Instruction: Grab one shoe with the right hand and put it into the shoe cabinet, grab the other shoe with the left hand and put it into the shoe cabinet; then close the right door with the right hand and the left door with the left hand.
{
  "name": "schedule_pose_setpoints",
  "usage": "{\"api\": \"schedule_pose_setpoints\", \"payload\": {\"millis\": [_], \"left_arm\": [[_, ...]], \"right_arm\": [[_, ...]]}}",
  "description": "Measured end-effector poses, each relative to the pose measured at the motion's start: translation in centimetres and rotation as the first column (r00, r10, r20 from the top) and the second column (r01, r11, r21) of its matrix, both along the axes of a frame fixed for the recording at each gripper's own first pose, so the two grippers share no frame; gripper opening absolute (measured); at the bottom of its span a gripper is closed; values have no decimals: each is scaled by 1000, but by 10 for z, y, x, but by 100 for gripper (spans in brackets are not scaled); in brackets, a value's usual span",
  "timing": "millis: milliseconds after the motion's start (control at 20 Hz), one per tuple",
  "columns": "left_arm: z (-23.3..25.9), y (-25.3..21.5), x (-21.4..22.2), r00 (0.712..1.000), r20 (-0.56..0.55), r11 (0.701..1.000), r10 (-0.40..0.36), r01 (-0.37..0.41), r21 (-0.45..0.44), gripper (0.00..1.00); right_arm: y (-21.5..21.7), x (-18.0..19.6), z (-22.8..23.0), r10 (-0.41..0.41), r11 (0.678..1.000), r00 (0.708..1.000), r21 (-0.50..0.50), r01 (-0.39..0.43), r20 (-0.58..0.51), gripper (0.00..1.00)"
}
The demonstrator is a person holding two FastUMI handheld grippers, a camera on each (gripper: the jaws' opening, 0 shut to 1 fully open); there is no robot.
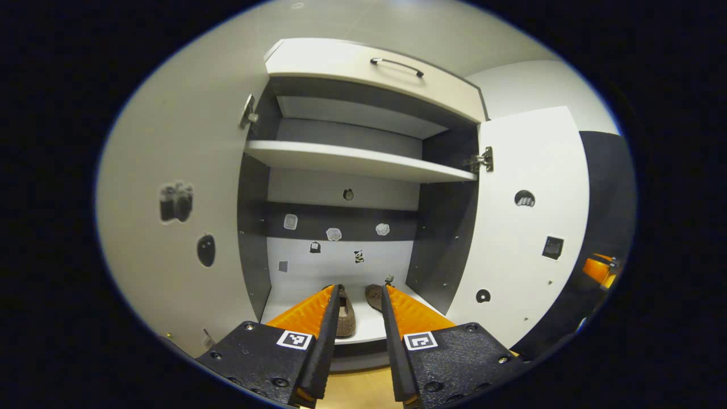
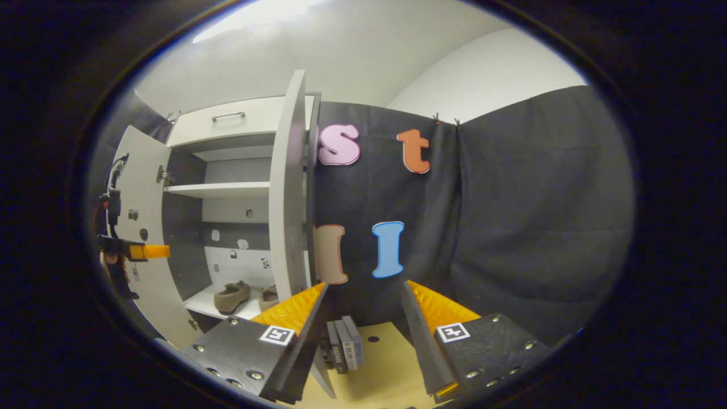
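Two brown shoes lie side by side on the bottom shelf of the white shoe cabinet [image 1: 363, 162]: one shoe [image 1: 345, 319] to the left, the other shoe [image 1: 374, 295] to the right. In the right gripper view they are the left shoe [image 2: 232, 296] and the right shoe [image 2: 268, 296]. Both doors stand open: the left door [image 1: 170, 227] and the right door [image 1: 528, 227], seen edge-on as the right door [image 2: 287, 199]. My left gripper [image 1: 362, 287] is open in front of the shelf, holding nothing. My right gripper [image 2: 364, 284] is open beside the right door's edge.
A drawer with a metal handle [image 1: 397, 65] tops the cabinet. Several small grey blocks [image 2: 343, 343] stand on the wooden floor [image 2: 386, 363] by the door's foot. The left gripper [image 2: 147, 251] shows near the left door [image 2: 136, 227]; the right gripper [image 1: 599, 270] shows past the right door.
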State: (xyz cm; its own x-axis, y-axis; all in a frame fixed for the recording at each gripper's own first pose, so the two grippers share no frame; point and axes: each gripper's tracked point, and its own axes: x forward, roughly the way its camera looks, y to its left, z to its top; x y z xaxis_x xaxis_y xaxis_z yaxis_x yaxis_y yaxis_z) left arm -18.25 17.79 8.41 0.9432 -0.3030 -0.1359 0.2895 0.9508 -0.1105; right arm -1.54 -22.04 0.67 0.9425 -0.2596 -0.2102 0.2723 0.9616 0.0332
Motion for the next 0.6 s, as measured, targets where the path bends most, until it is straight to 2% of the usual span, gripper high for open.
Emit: {"api": "schedule_pose_setpoints", "payload": {"millis": [50,200,250,300,350,400,450,550,600], "left_arm": [[9,0,-9,1000,13,1000,-6,6,-10,45],[30,12,-35,999,40,1000,6,-6,-12,45],[37,17,-41,998,54,1000,19,-18,-3,45],[46,22,-47,997,72,1000,29,-29,4,53],[53,27,-51,995,90,999,43,-44,10,51],[59,29,-56,993,104,999,46,-48,12,48],[64,32,-61,992,117,998,55,-57,15,53],[66,43,-68,989,123,996,83,-86,14,80],[68,46,-70,987,124,995,99,-101,10,86]], "right_arm": [[5,4,-5,18,1000,1000,12,-18,-7,74],[16,18,-22,62,998,997,35,-61,-38,77],[18,21,-25,70,997,997,39,-68,-43,75],[14,24,-26,64,998,997,32,-62,-42,80],[14,24,-26,63,998,997,31,-61,-43,86],[15,25,-26,71,997,997,35,-70,-40,86],[17,26,-27,80,996,996,35,-79,-37,86],[20,27,-25,101,995,994,16,-100,-34,86],[22,28,-24,113,994,993,6,-113,-34,83]]}}
